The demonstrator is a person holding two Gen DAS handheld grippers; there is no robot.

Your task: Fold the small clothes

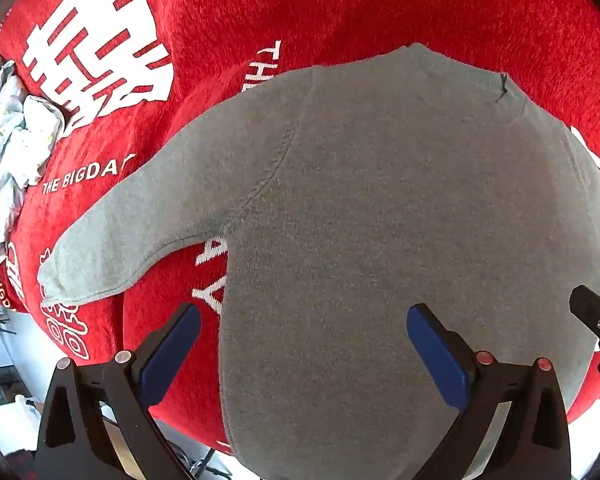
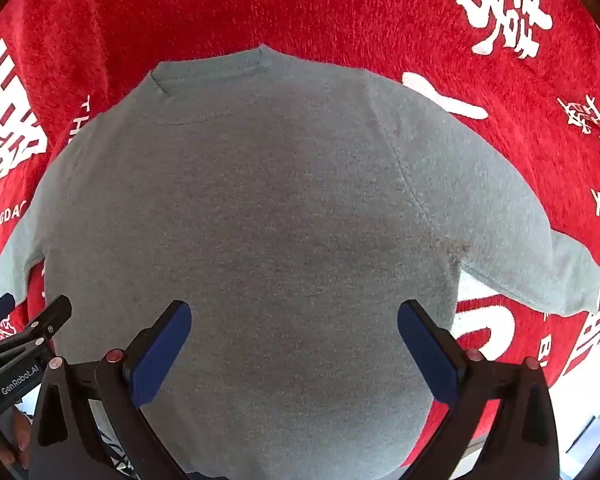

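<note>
Here: grey sweater (image 1: pixel 380 220), spread flat, sleeves out, neckline at the far edge, on a red cloth (image 1: pixel 300 4) with white lettering. Left gripper (image 1: pixel 304 324) above the sweater's near-left hem, jaws wide, empty. Right gripper (image 2: pixel 294 320) above its lower middle, likewise released. Crumpled pale garment (image 1: pixel 8 132) left of the sweater.

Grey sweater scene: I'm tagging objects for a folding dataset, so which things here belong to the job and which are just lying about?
Part of the job:
grey sweater, spread flat
left gripper, open above it
right gripper, open above it

Just lying about:
red blanket underneath
crumpled pale cloth off to the side
</note>
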